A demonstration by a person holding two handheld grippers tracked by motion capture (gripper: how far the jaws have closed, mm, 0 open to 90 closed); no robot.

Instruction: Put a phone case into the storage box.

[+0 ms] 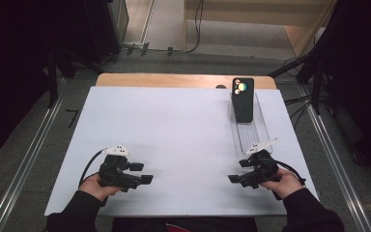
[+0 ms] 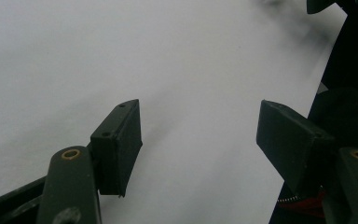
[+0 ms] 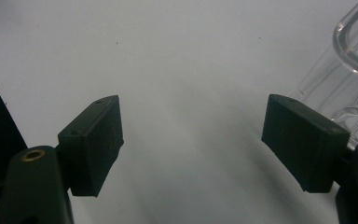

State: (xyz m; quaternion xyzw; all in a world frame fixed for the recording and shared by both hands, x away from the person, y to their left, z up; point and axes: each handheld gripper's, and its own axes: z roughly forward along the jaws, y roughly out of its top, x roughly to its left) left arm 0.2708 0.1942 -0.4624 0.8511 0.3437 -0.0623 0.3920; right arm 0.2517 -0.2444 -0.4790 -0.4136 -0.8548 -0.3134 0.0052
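A black phone (image 1: pixel 243 99) stands propped upright at the far end of a clear plastic tray (image 1: pixel 250 137) on the right side of the white table (image 1: pixel 174 130). My left gripper (image 1: pixel 145 173) rests low at the front left, jaws open and pointing right, nothing between them (image 2: pixel 198 140). At the front right my right gripper (image 1: pixel 233 179) sits just below the tray's near end, jaws open and empty (image 3: pixel 193 140). The tray's clear rim (image 3: pixel 354 56) shows at the right edge of the right gripper view.
A dark floor with cables and metal rails surrounds the table. A wooden strip (image 1: pixel 183 79) runs along the table's far edge. The person's dark sleeves (image 1: pixel 314 212) come in at the bottom.
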